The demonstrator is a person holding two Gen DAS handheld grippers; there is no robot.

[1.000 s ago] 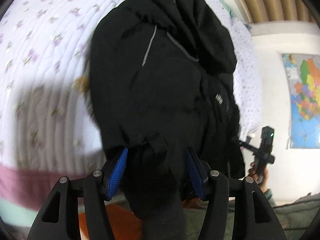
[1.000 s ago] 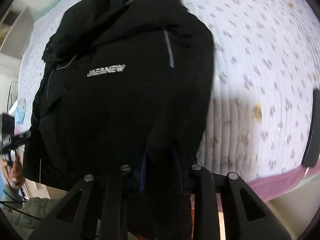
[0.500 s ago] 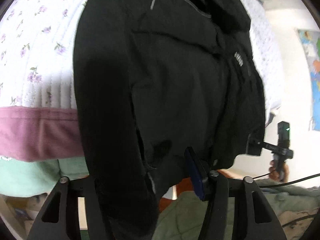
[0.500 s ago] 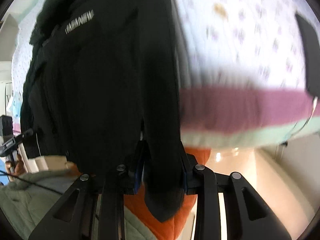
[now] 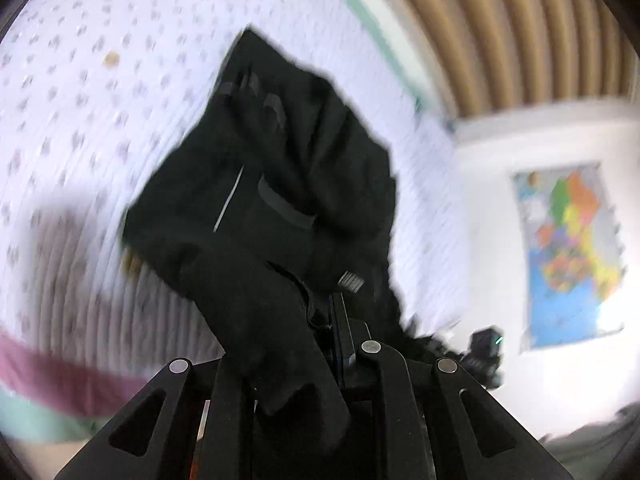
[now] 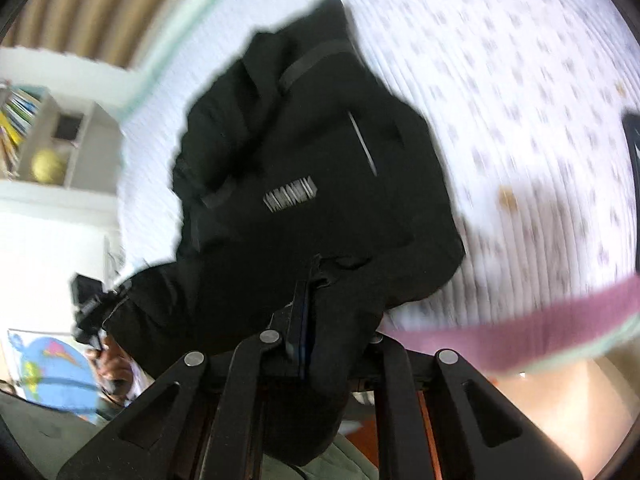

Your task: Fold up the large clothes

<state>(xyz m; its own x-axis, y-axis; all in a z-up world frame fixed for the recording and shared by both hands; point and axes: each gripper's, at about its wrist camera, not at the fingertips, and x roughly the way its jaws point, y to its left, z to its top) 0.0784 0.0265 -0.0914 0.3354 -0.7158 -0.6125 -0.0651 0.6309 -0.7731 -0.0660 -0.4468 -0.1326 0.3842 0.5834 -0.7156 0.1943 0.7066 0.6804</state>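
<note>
A large black jacket with grey trim and a white logo lies bunched on the floral white quilt; it also shows in the right wrist view. My left gripper is shut on the jacket's near edge, with cloth draped over its left finger. My right gripper is shut on the jacket's other near edge, cloth hanging over its right finger. Both hold the hem lifted over the bed's front edge. The other gripper shows in each view: right gripper, left gripper.
The bed's pink and green border runs along the near edge. A wall map hangs at right. A bookshelf with a yellow ball stands at left. A dark object lies on the quilt's right edge.
Both grippers have swung the jacket's hem up and forward over the bed; the jacket now lies bunched and folded back on the quilt instead of hanging down over the bed's edge.
</note>
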